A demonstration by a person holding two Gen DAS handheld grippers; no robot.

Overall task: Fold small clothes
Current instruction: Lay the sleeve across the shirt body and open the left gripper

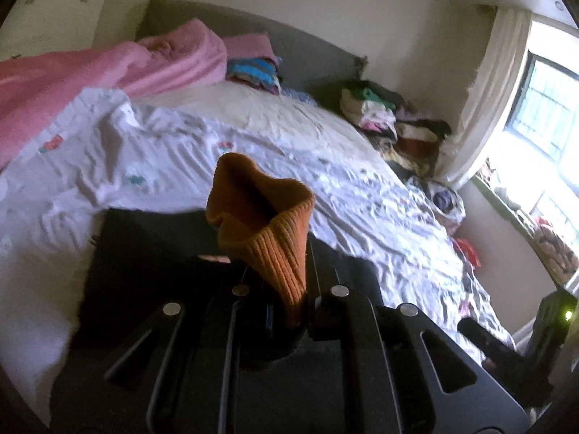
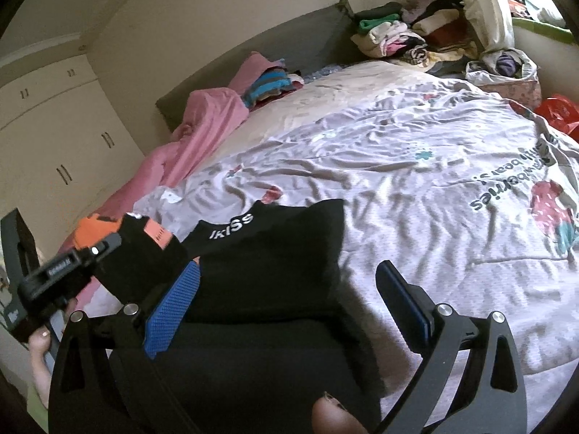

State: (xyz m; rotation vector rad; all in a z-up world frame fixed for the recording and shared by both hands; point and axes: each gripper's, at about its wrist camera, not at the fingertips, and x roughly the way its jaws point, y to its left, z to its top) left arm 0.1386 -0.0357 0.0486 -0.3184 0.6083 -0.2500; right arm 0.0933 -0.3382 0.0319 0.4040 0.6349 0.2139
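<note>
A black garment (image 2: 282, 249) with white "IKISS" lettering lies on the printed white sheet (image 2: 416, 188) of the bed. It shows as a dark patch (image 1: 144, 253) in the left wrist view. My left gripper (image 1: 280, 271) is shut on an orange ribbed knit edge (image 1: 267, 217), which stands up between its fingers. From the right wrist view, the left gripper (image 2: 90, 249) is at the left with orange and black fabric (image 2: 108, 228) at its tip. My right gripper (image 2: 289, 275) is open over the black garment, and nothing sits between its blue pads (image 2: 173, 311).
A pink blanket (image 1: 108, 72) lies along the left side of the bed. Piles of folded clothes (image 2: 405, 36) and a colourful stack (image 1: 253, 72) sit by the grey headboard (image 2: 289, 47). A bag of clothes (image 2: 506, 68) and a red bag (image 2: 557, 112) lie at the right edge. A window (image 1: 542, 115) is on the right.
</note>
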